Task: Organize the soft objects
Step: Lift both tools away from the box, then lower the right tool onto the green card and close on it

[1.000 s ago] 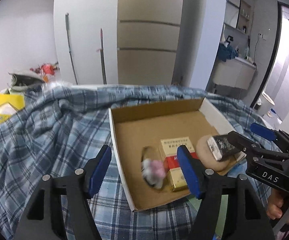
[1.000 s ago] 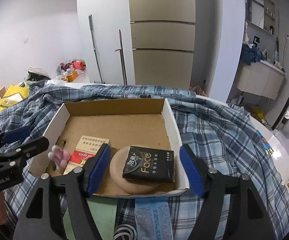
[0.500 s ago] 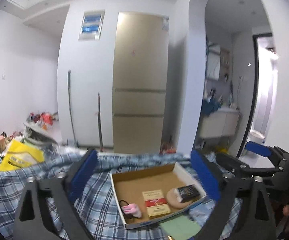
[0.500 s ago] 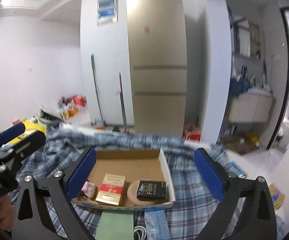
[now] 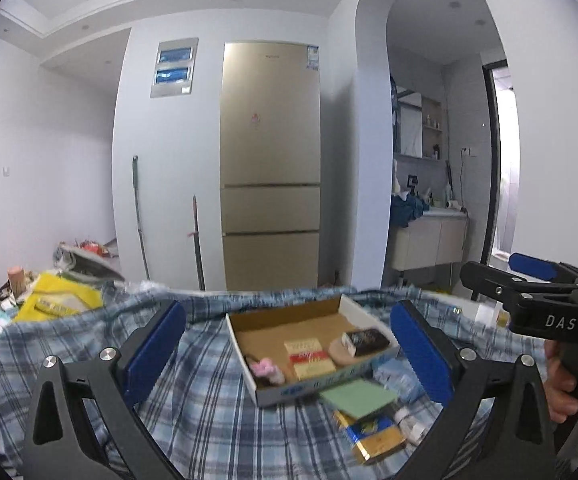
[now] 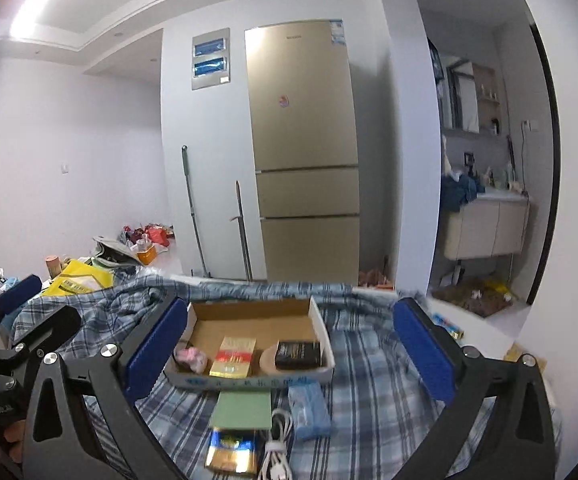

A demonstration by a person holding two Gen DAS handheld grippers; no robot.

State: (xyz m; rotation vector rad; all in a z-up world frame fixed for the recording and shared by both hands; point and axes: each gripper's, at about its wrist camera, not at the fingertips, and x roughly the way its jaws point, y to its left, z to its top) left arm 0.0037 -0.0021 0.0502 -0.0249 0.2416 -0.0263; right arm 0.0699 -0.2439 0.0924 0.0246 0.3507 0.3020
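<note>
A shallow cardboard box (image 5: 277, 319) (image 6: 249, 311) lies on a blue plaid cloth (image 5: 89, 344) (image 6: 373, 364). Inside it lie a pink soft toy (image 5: 263, 369) (image 6: 191, 357), a red and gold packet (image 5: 309, 357) (image 6: 235, 357), a tan round pad (image 5: 339, 355) and a black packet (image 5: 365, 340) (image 6: 298, 354). My left gripper (image 5: 287, 356) is open and empty, held back from the box. My right gripper (image 6: 289, 354) is open and empty too; it also shows in the left wrist view (image 5: 521, 276).
In front of the box lie a green pad (image 6: 243, 410) (image 5: 359, 396), a blue tissue pack (image 6: 309, 408), a white cable (image 6: 279, 444) and a blue and gold packet (image 6: 231, 454) (image 5: 373, 438). A fridge (image 5: 271, 168) and mop handles (image 5: 139, 216) stand behind. Clutter sits at the left (image 5: 57, 296).
Both grippers have pulled back and up from the box and opened wider. The pink toy now lies still in the box. The items in front of the box have come into view.
</note>
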